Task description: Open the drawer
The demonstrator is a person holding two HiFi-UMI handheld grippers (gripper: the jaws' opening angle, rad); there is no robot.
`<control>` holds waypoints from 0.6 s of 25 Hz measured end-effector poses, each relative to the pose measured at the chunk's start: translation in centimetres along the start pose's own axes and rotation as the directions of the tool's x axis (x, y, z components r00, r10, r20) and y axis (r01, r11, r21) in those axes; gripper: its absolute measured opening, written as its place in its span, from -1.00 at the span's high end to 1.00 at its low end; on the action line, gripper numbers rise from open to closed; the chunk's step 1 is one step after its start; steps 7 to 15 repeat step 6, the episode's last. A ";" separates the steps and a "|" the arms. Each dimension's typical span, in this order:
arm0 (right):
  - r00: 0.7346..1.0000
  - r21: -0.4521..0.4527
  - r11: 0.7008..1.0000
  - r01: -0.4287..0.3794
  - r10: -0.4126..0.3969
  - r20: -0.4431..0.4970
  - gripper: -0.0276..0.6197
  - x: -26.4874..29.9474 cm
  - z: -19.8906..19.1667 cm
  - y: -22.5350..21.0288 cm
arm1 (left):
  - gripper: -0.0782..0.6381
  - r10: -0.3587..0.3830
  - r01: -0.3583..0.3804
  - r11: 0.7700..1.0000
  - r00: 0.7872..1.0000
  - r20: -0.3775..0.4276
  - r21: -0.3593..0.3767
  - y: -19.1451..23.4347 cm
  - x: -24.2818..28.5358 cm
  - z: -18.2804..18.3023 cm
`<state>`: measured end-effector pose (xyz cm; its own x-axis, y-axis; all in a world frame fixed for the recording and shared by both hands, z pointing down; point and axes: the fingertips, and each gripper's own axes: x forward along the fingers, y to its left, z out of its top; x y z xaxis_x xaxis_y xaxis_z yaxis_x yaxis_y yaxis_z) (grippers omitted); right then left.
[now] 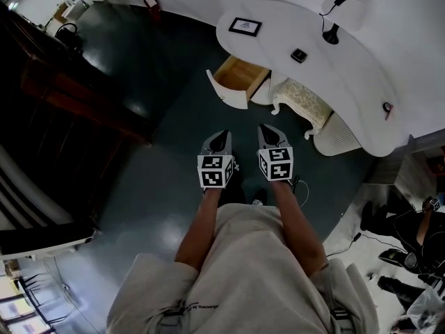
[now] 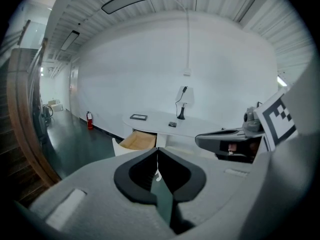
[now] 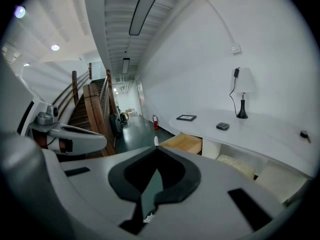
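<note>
My left tongs (image 1: pixel 222 136) and right tongs (image 1: pixel 268 131) are both closed on nothing (white wood-lined drawer (image 1: pixel 238 80) sits open, far ahead).

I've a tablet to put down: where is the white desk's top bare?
The desk is bare along the stretch between the small black box and the small object at its right end, and between the picture frame and that box. It is busiest around the lamp at the back.

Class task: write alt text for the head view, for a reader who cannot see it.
Seen from above, a drawer stands pulled open from a curved white desk. A person facing it holds the left tool and right tool side by side, both shut.
</note>
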<state>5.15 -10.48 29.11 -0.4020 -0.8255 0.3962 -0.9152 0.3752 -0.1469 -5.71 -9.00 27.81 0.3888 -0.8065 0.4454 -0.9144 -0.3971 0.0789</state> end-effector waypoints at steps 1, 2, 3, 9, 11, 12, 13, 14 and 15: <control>1.000 -0.001 1.000 0.000 0.000 0.002 0.87 0.0 0.1 0.0 | 0.75 0.001 -0.001 1.000 1.000 -0.001 -0.001 0.1 0.0 -0.1; 1.000 -0.002 1.000 0.000 0.000 0.004 0.87 0.1 0.1 0.0 | 0.75 0.003 -0.003 1.000 1.000 -0.003 -0.002 0.3 0.1 -0.1; 1.000 -0.004 1.000 -0.001 0.001 0.004 0.87 0.2 0.1 0.1 | 0.75 0.004 -0.004 1.000 1.000 -0.003 -0.003 0.4 0.1 -0.2; 1.000 -0.006 1.000 -0.006 0.006 0.006 0.87 0.4 0.1 0.2 | 0.75 0.004 -0.004 1.000 1.000 -0.001 0.000 0.5 0.2 -0.3; 1.000 -0.006 1.000 -0.006 0.006 0.006 0.87 0.4 0.1 0.2 | 0.75 0.004 -0.004 1.000 1.000 -0.001 0.000 0.5 0.2 -0.3; 1.000 -0.006 1.000 -0.006 0.006 0.006 0.87 0.4 0.1 0.2 | 0.75 0.004 -0.004 1.000 1.000 -0.001 0.000 0.5 0.2 -0.3; 1.000 -0.006 1.000 -0.006 0.006 0.006 0.87 0.4 0.1 0.2 | 0.75 0.004 -0.004 1.000 1.000 -0.001 0.000 0.5 0.2 -0.3; 1.000 -0.006 1.000 -0.006 0.006 0.006 0.87 0.4 0.1 0.2 | 0.75 0.004 -0.004 1.000 1.000 -0.001 0.000 0.5 0.2 -0.3; 1.000 -0.006 1.000 -0.006 0.006 0.006 0.87 0.4 0.1 0.2 | 0.75 0.004 -0.004 1.000 1.000 -0.001 0.000 0.5 0.2 -0.3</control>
